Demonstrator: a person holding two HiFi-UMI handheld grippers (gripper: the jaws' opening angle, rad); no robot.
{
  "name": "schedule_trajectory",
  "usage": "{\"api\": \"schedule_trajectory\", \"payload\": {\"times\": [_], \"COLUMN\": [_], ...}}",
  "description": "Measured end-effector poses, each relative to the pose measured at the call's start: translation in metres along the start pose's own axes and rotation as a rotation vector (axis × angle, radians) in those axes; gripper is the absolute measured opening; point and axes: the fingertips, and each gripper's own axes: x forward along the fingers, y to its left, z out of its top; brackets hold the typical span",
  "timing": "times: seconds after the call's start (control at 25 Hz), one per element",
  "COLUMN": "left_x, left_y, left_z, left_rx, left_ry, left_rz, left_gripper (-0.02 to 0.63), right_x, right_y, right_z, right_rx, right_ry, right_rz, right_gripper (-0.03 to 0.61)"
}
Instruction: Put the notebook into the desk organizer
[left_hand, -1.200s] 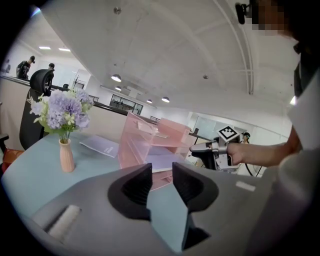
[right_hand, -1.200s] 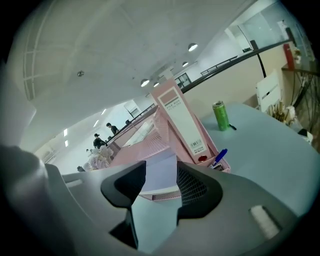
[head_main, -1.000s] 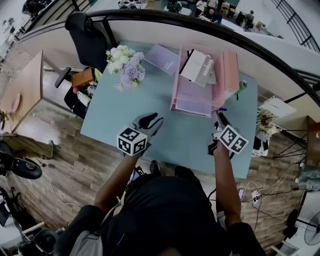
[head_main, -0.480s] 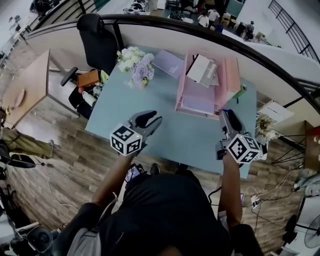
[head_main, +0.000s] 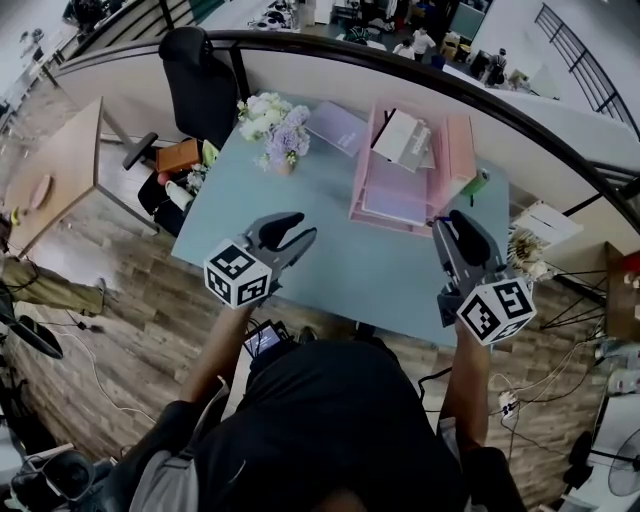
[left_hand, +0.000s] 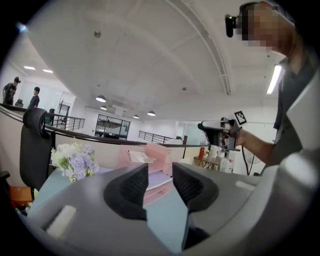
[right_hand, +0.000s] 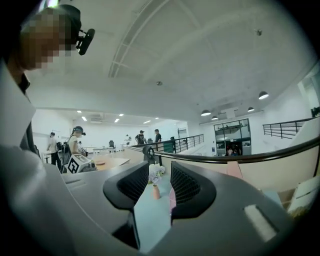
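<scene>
The pink desk organizer (head_main: 455, 140) stands at the back right of the pale blue table (head_main: 330, 260). A white-grey notebook (head_main: 400, 138) lies slanted across its top tray. A lilac book (head_main: 337, 127) lies flat on the table just left of the organizer. My left gripper (head_main: 295, 228) hangs over the table's front left, jaws nearly together and empty. My right gripper (head_main: 458, 225) is held level near the organizer's front right corner. Its jaws have just been closing, a narrow gap remains and nothing is between them. In the left gripper view the organizer (left_hand: 150, 157) shows beyond the left gripper (left_hand: 160, 172).
A vase of white and lilac flowers (head_main: 272, 130) stands at the table's back left. A black office chair (head_main: 195, 85) is behind that corner. A green item (head_main: 478, 183) sits beside the organizer's right side. A dark curved railing (head_main: 540, 125) runs behind the table.
Both grippers have risen away from the table toward the camera. The right one moved more and rolled, leaving the organizer's front corner. The notebook has stayed in the organizer.
</scene>
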Motion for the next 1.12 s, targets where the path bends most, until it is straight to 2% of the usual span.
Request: {"api": "schedule_trajectory", "payload": {"times": [0.32, 1.12], "left_x": [-0.019, -0.03], "left_y": [0.005, 0.015], "left_z": [0.03, 0.025], "left_rx": [0.078, 0.062], "left_ry": [-0.028, -0.022], "left_rz": [0.022, 0.05], "left_gripper": [0.161, 0.161], "right_x": [-0.004, -0.001], "right_y": [0.017, 0.012], "right_z": [0.007, -0.008], "right_rx": [-0.112, -0.093], "right_ry": [0.087, 0.11], "right_rz": [0.03, 0.019], "right_gripper": [0.107, 0.107]}}
